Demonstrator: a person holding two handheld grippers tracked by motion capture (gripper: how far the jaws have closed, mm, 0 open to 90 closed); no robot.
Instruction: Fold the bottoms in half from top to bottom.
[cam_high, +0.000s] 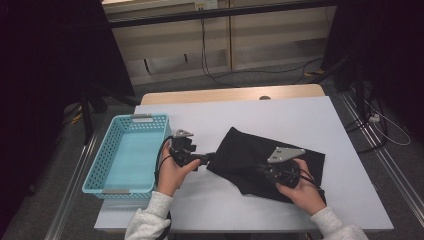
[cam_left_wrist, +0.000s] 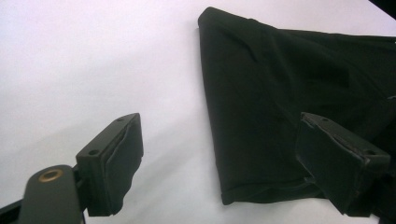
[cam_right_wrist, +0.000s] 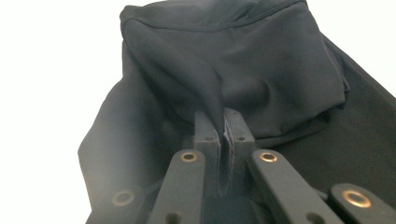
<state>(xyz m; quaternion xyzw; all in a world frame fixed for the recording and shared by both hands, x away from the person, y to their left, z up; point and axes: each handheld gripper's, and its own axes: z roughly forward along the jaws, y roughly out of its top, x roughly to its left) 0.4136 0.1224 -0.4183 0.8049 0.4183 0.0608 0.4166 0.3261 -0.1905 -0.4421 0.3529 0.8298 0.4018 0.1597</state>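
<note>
A white table (cam_high: 240, 117) takes up the middle of the high view, with a strip of bare wood showing along its far edge. On the right half of the table lies a black garment (cam_high: 250, 150), spread flat with one corner pointing toward the far left and its long side running off to the right; in the left gripper view the same garment (cam_left_wrist: 261, 102) shows a hemmed edge along its near side, lying flat on the white surface. On the left part of the table, close to its left edge, stands a light blue basket (cam_high: 102, 160) with perforated walls, its long side running near to far. The person's two grey sleeves come in from the near edge. The left gripper (cam_high: 209, 157) lies level just right of the basket and points right at the garment's left corner; its jaws stand wide apart, one over bare table and the other over the cloth, with nothing pinched between the pads. The right gripper (cam_high: 265, 171) sits on the near right part of the garment; in the right gripper view (cam_right_wrist: 223, 128) its jaws are pressed together on a pinched-up ridge of the black cloth, which rises into a fold between them while the rest of the garment bunches beyond.
</note>
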